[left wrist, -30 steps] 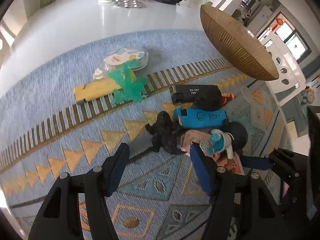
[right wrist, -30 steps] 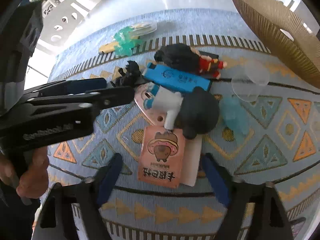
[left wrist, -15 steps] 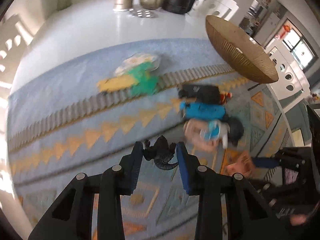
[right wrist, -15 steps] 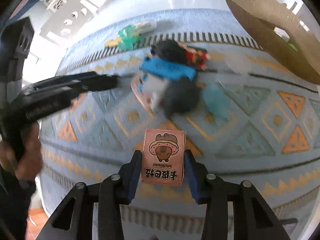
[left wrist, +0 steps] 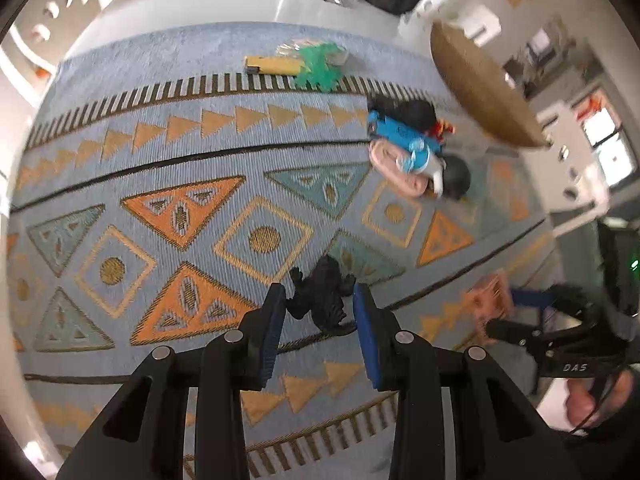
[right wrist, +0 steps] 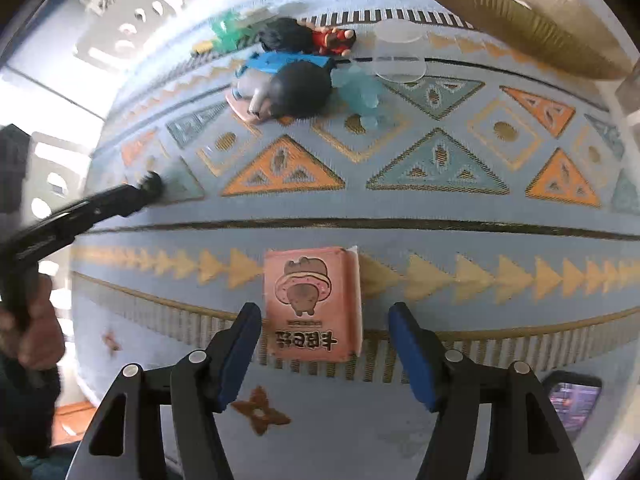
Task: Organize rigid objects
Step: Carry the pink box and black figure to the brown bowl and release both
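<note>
Since a second ago both hands have carried their picks away from the heap: the black dinosaur figure [left wrist: 322,300] no longer lies beside the blue lighter [left wrist: 394,133], and the pink packet [right wrist: 313,305] has left the pile for the near border of the patterned cloth [left wrist: 168,168] covering the surface. The left tongs [left wrist: 320,316] pinch the dinosaur between their blue pads, low over the cloth's triangles; whether its feet touch the weave I cannot tell. The right tongs [right wrist: 324,334] have just been opening after a squeeze: their pads now stand spread, apart from the packet on either side, and the packet lies between them on the cloth, its cartoon face up. Well beyond it the heap remains: the black helmet-like toy [right wrist: 300,90], the lighter, a black-haired figure in red [right wrist: 316,38], a pale blue translucent figure [right wrist: 360,94] and a clear disc [right wrist: 400,54] just beside it. The woven bowl [right wrist: 520,12] stands at the far right. A phone [right wrist: 572,398] lies at the near edge.
</note>
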Tool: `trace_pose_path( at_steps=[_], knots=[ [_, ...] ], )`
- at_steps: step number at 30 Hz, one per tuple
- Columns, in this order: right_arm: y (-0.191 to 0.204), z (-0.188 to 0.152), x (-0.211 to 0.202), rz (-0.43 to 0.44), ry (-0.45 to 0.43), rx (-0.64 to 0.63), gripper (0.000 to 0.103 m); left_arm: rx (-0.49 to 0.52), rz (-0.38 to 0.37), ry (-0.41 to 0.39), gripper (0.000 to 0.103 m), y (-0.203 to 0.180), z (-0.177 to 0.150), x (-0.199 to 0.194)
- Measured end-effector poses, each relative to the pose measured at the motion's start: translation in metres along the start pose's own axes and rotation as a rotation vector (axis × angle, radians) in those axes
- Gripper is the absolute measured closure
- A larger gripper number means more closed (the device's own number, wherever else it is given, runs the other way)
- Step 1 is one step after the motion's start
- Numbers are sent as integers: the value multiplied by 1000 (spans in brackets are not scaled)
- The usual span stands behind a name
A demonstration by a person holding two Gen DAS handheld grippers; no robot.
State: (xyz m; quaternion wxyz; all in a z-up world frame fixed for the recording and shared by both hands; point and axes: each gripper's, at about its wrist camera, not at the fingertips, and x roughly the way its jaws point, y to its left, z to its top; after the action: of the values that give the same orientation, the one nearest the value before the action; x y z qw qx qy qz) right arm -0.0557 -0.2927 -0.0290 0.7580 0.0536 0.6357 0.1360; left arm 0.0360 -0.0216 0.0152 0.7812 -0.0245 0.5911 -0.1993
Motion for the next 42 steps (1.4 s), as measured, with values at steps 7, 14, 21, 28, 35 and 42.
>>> trace_pose_path(
  at_steps=[7, 14, 21, 28, 35, 42],
  knots=[
    [27, -3, 10, -181, -24, -67, 48, 37, 79, 25, 61, -15, -5, 12],
    [39, -8, -1, -96, -54, -112, 63, 75, 138, -19, 72, -35, -1, 11],
    [16, 7, -92, -13, -251, -81, 63, 101, 57, -164, 72, -65, 35, -52],
    [-31, 68, -207, -137, -574, 45, 63, 221, -61, -403, 72, -143, 119, -117],
    [-107, 107, -243, -237, -652, 239, 63, 271, -118, -397, 72, -203, 190, -78],
    [-155, 135, -165, -190, -455, 310, 63, 287, -103, -215, 72, -225, 203, 7]
  ],
)
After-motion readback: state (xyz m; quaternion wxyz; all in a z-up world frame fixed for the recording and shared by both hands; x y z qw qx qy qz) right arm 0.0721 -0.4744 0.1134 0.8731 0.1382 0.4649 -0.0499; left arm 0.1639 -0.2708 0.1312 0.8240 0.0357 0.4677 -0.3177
